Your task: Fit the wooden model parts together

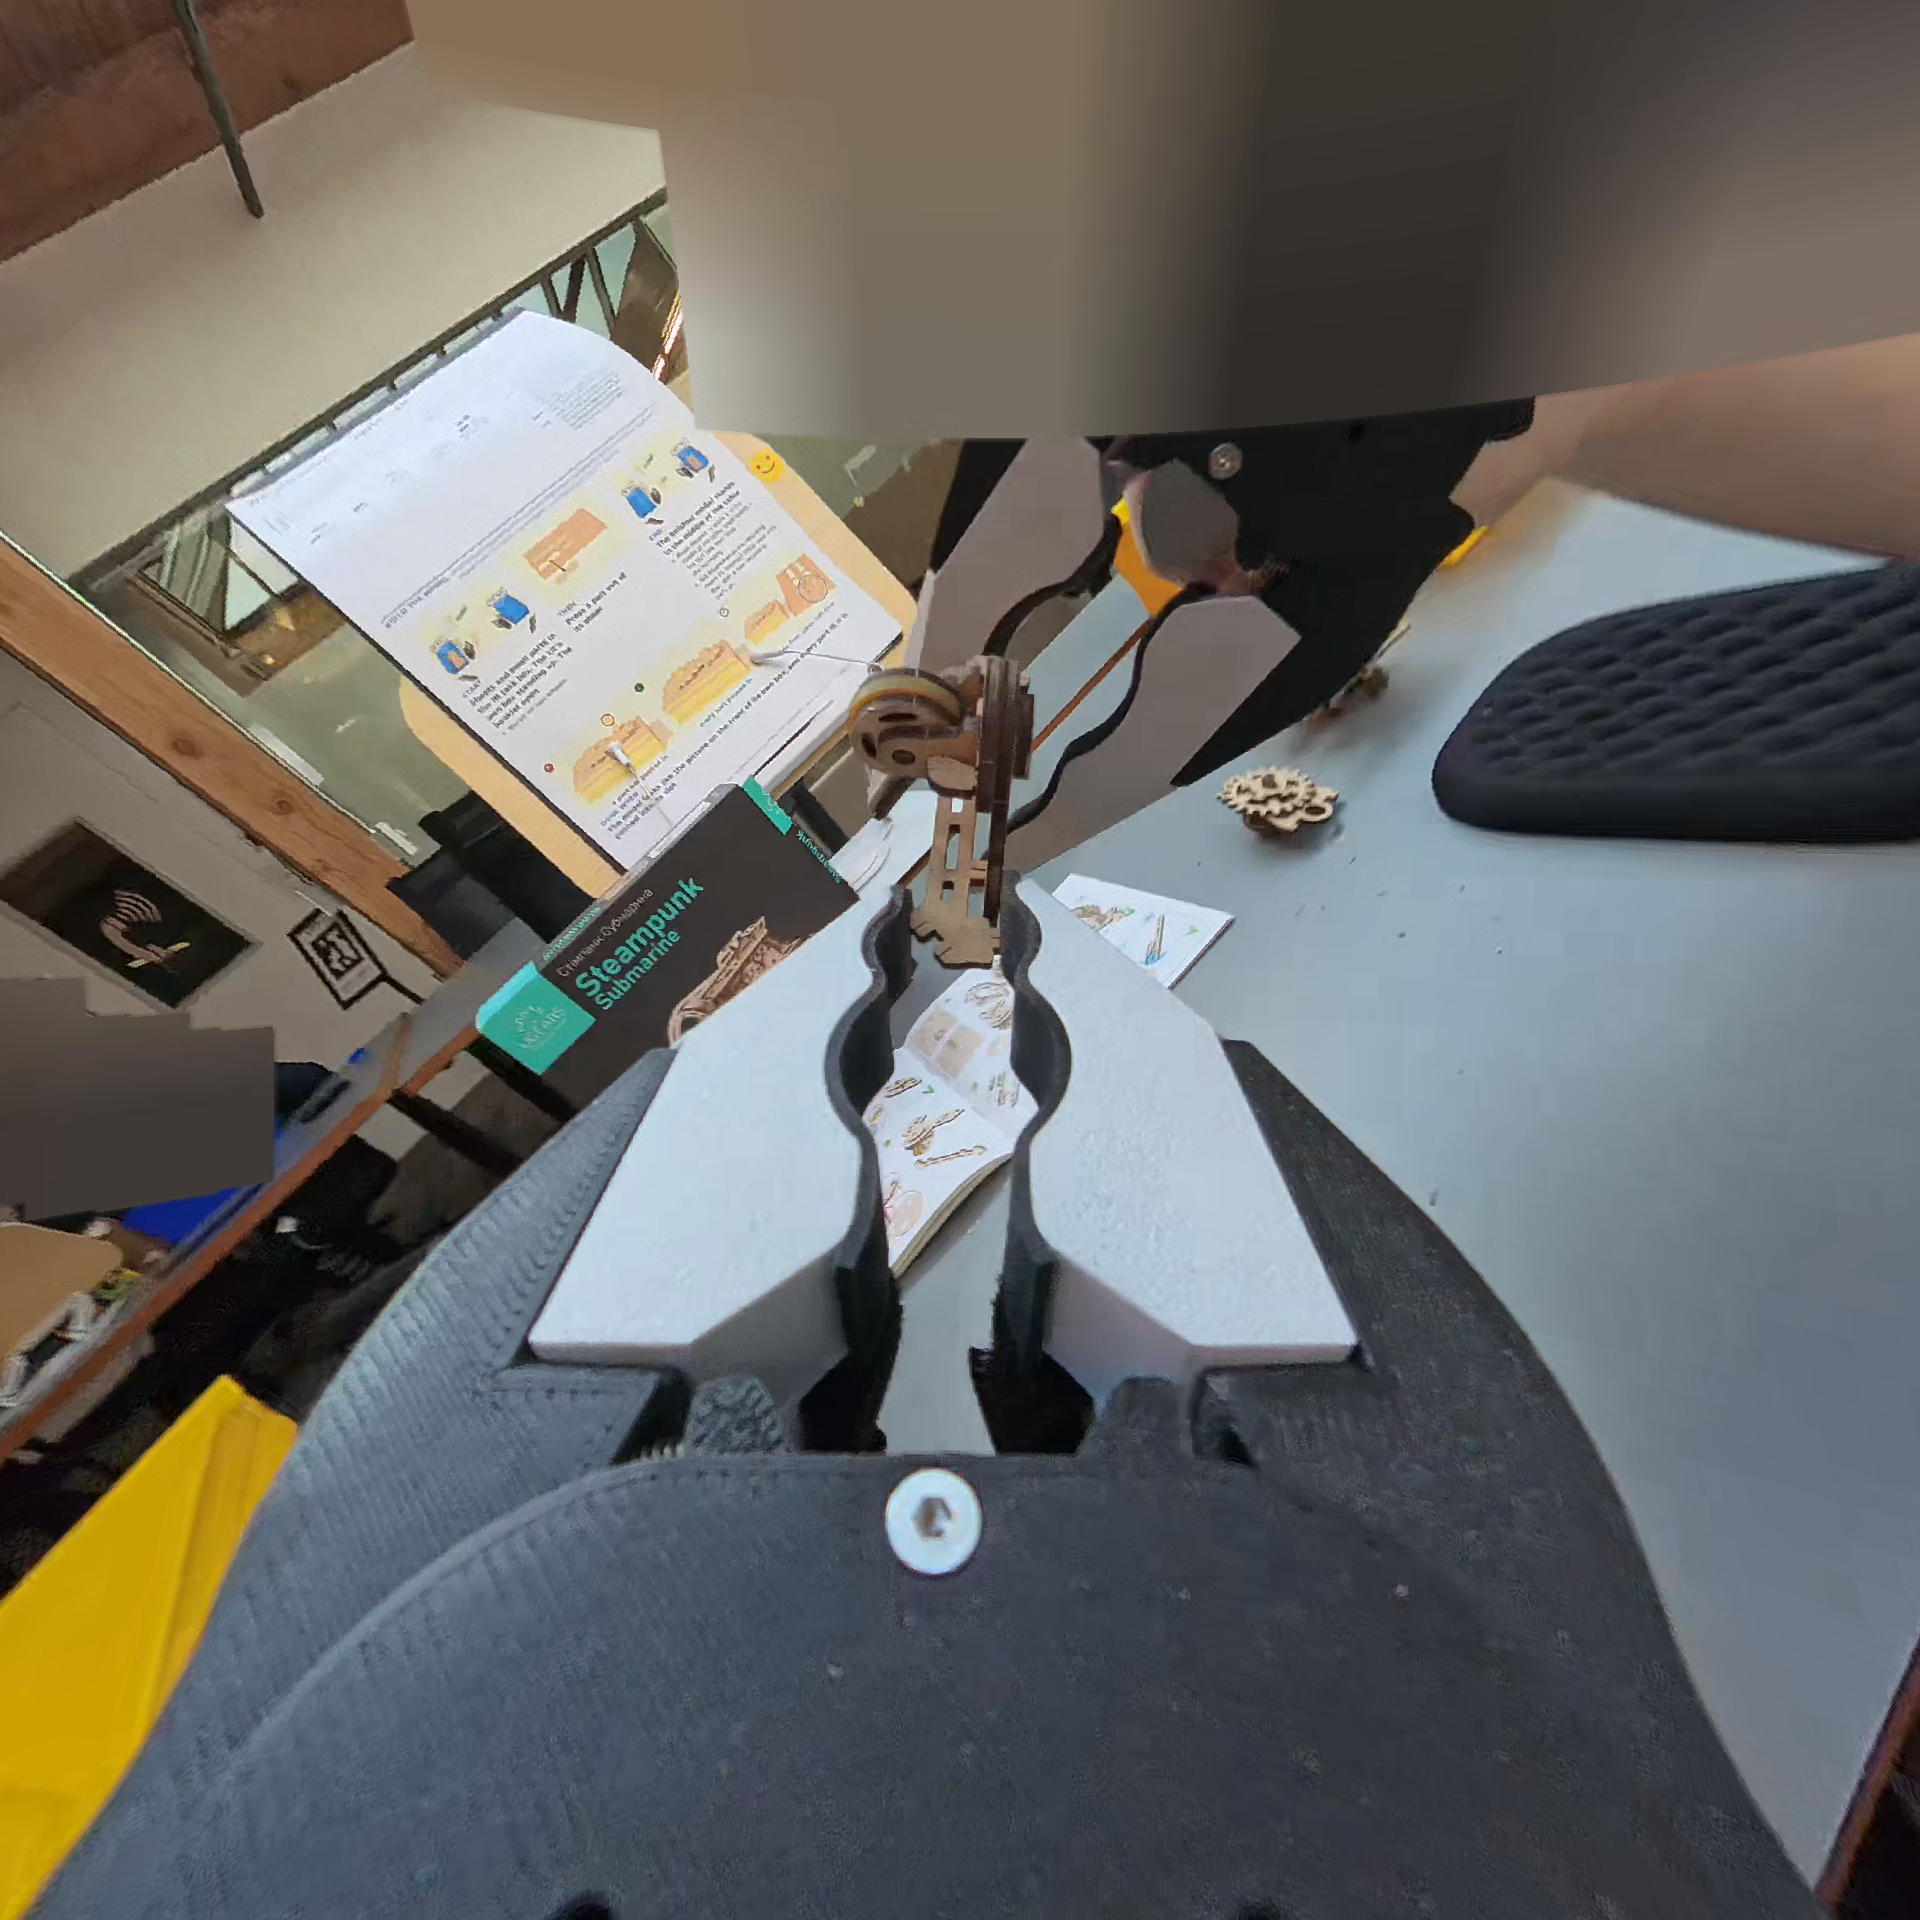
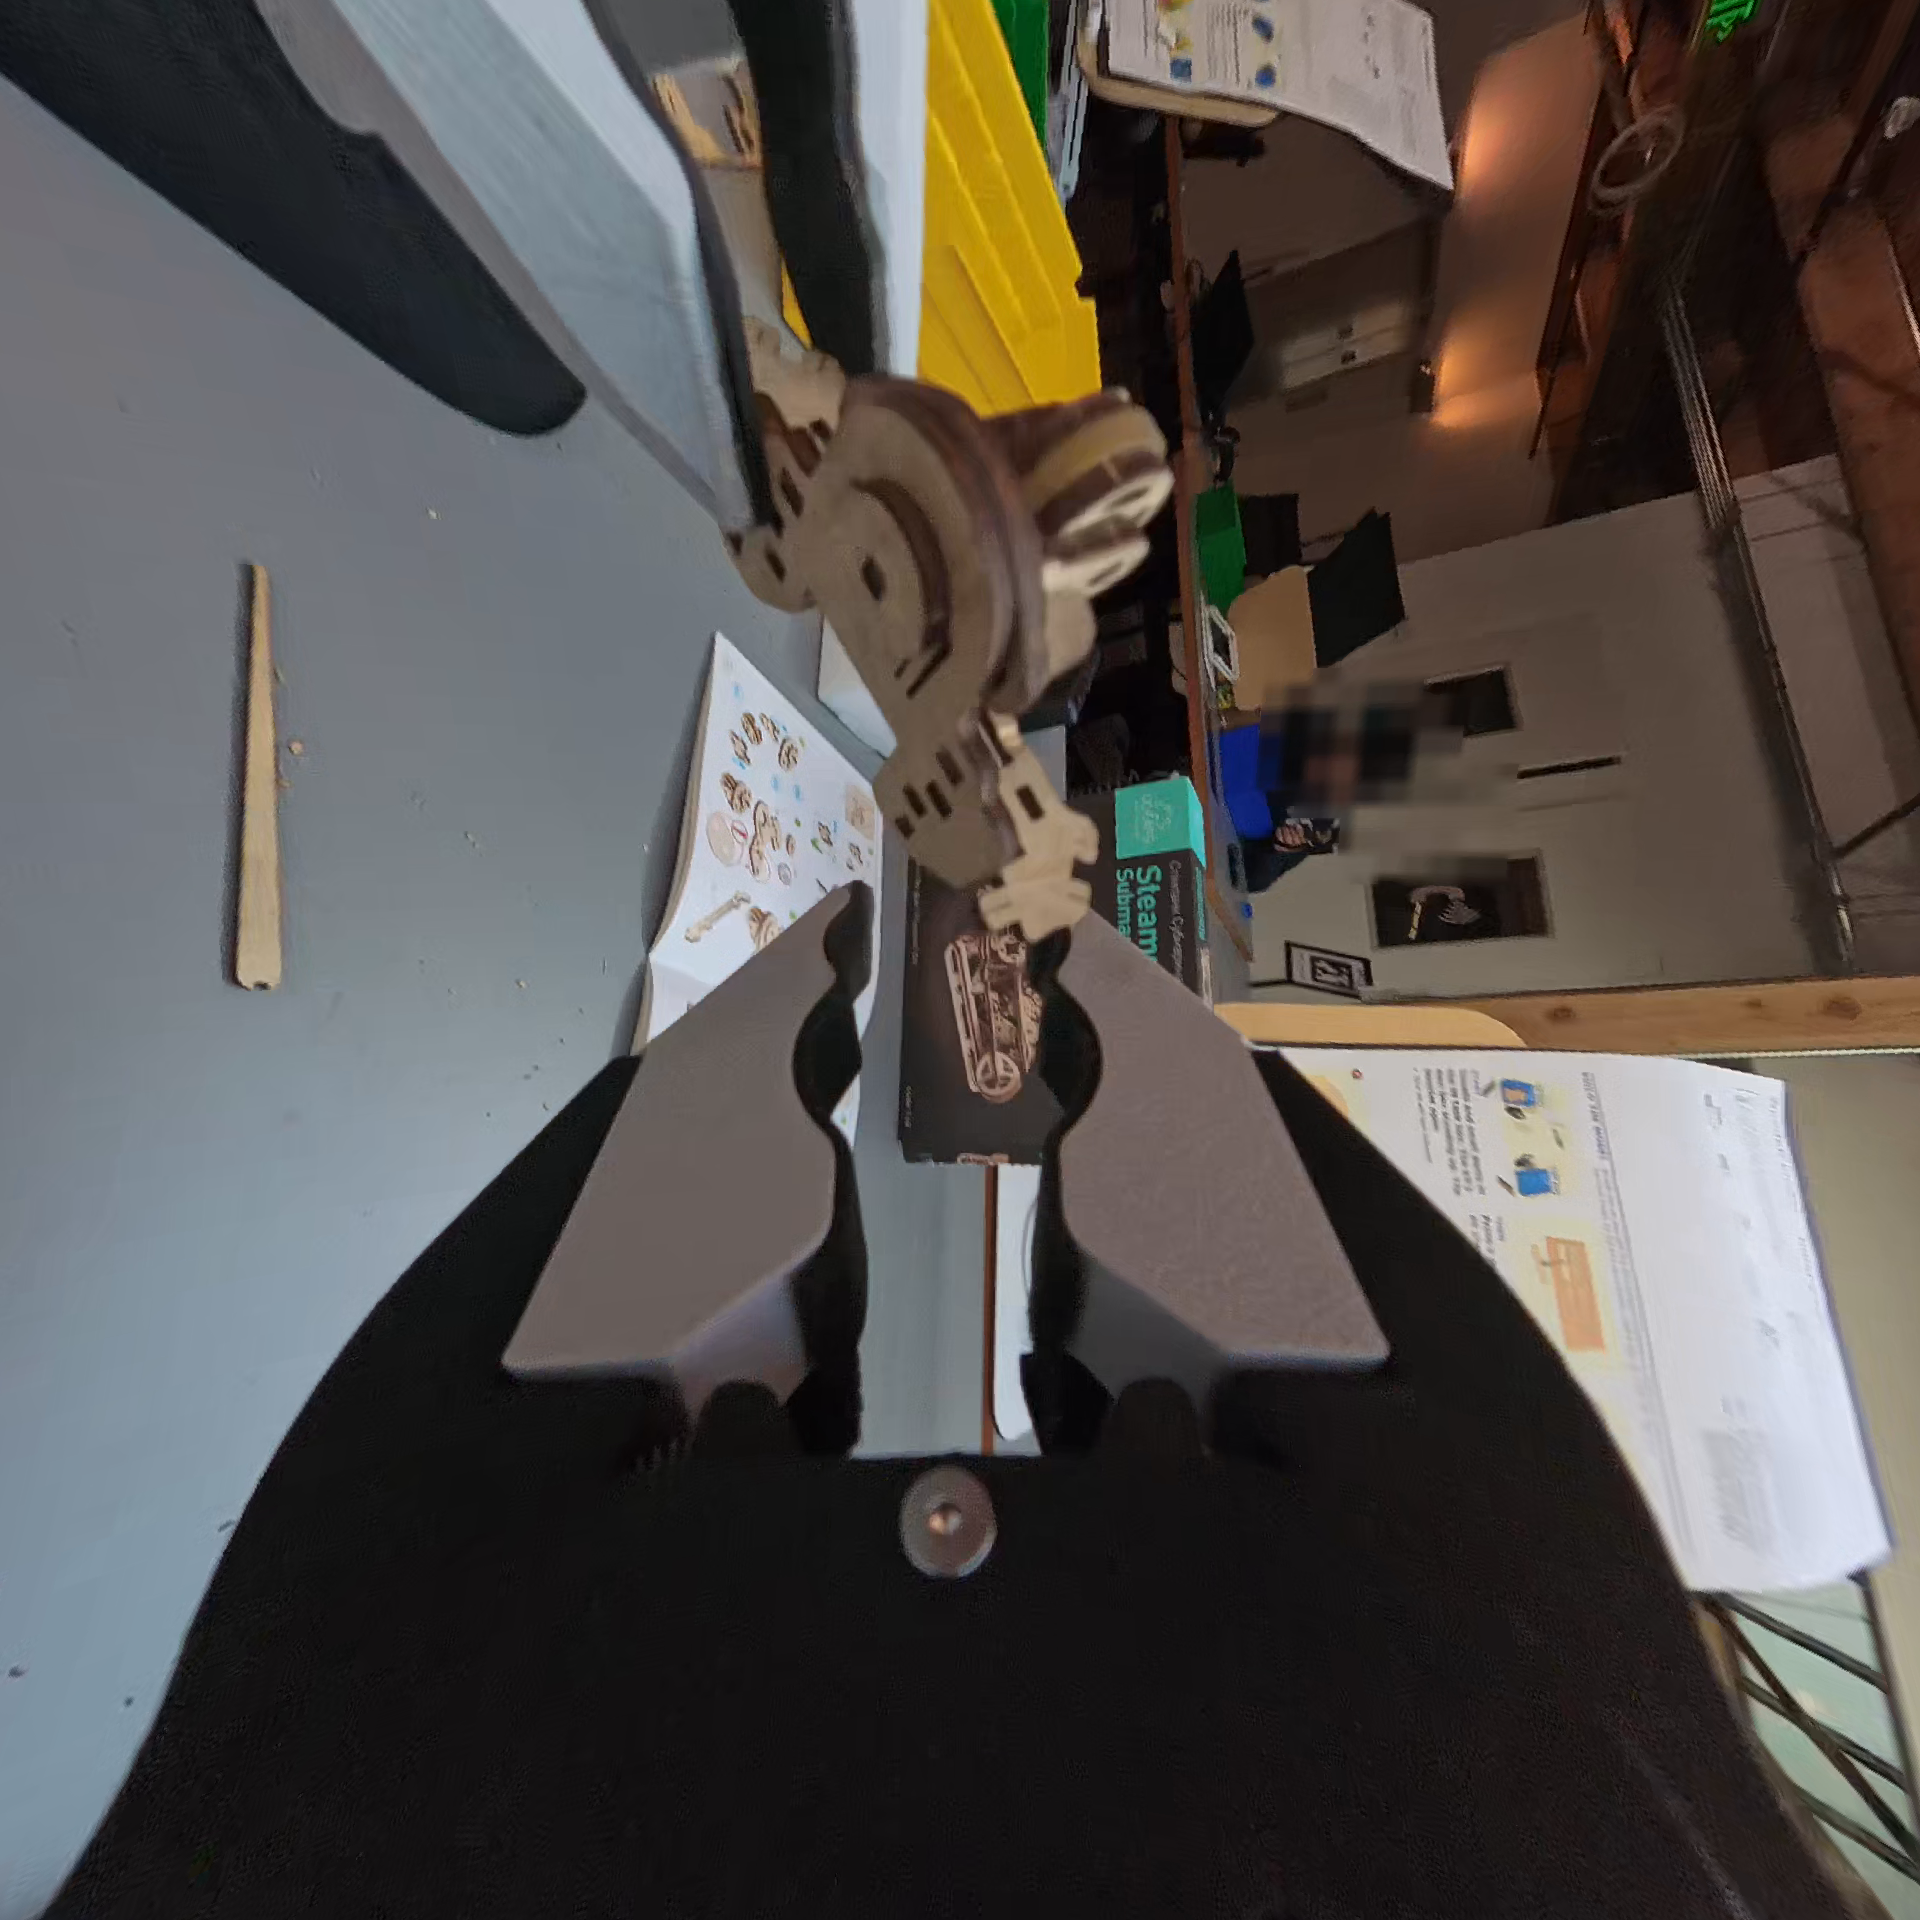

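Wooden model assembly (image 1: pixel 951 774): laser-cut plywood, light tan faces with dark burnt edges; rounded layered wheel-like head with curved slots, and a narrow notched, slotted stem below. Held in the air above the desk. Separate wooden gear cluster (image 1: pixel 1276 798) lies flat on the desk, far right. Tapered wooden stick (image 2: pixel 258 790) lies flat, left.

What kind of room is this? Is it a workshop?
Probably a workshop or maker space. A grey worktable holds a wooden model, its kit box and an open instruction booklet, and yellow storage bins stand beside it.
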A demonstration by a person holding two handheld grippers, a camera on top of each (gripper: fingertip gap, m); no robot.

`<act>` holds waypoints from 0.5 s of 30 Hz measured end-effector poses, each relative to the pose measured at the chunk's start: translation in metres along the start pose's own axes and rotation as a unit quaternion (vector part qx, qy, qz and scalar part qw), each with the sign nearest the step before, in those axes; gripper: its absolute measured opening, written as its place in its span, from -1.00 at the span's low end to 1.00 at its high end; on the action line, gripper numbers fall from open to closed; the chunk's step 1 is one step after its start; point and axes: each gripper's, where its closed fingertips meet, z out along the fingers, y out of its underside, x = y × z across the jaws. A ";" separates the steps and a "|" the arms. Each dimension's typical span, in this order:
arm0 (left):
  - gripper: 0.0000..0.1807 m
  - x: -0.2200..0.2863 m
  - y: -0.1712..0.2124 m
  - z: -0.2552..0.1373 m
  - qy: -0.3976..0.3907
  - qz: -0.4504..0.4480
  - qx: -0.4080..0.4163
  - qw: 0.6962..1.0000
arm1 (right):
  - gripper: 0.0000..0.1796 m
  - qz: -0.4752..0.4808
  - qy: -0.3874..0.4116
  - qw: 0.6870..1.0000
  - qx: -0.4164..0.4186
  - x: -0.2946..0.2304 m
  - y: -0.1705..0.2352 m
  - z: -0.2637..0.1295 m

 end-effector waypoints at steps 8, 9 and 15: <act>-0.84 -0.016 -0.021 -0.022 0.075 -0.303 0.175 0.934 | -0.72 0.248 -0.149 0.899 0.330 0.005 -0.055 -0.038; -0.84 -0.018 -0.022 -0.023 0.080 -0.332 0.191 0.920 | -0.67 0.293 -0.170 0.871 0.355 0.008 -0.060 -0.040; -0.84 -0.017 -0.024 -0.017 0.112 -0.422 0.227 0.871 | -0.64 0.472 -0.243 0.718 0.450 0.028 -0.079 -0.055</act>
